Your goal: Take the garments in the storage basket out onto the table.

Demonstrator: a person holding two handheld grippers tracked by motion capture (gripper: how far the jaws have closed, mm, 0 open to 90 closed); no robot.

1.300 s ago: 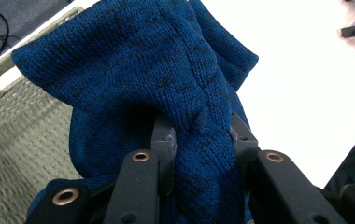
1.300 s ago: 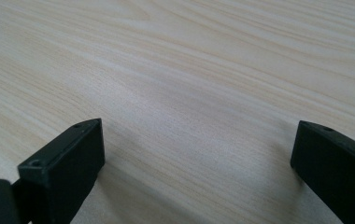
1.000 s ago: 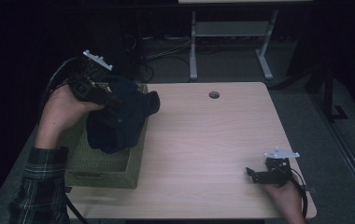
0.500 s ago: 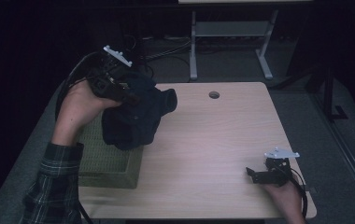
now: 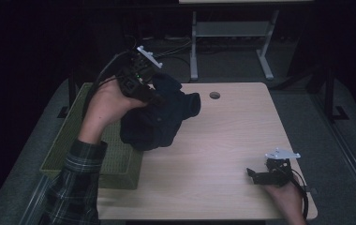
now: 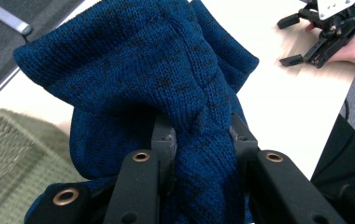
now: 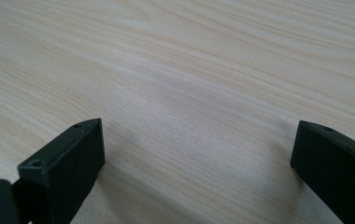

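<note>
Already lifted out of the green mesh basket (image 5: 68, 140): dark blue knitted sweater (image 5: 159, 119), hanging bunched in the air above the left part of the wooden surface (image 5: 232, 140), beside the basket. Still to do, probably: laying it down and spreading or folding. Left hand-held gripper (image 6: 198, 135) raised and tilted forward, clamped on a thick fold of the knit. Right hand-held gripper (image 5: 255, 176) low at the near right edge, resting on the surface, jaws wide apart, nothing between.
</note>
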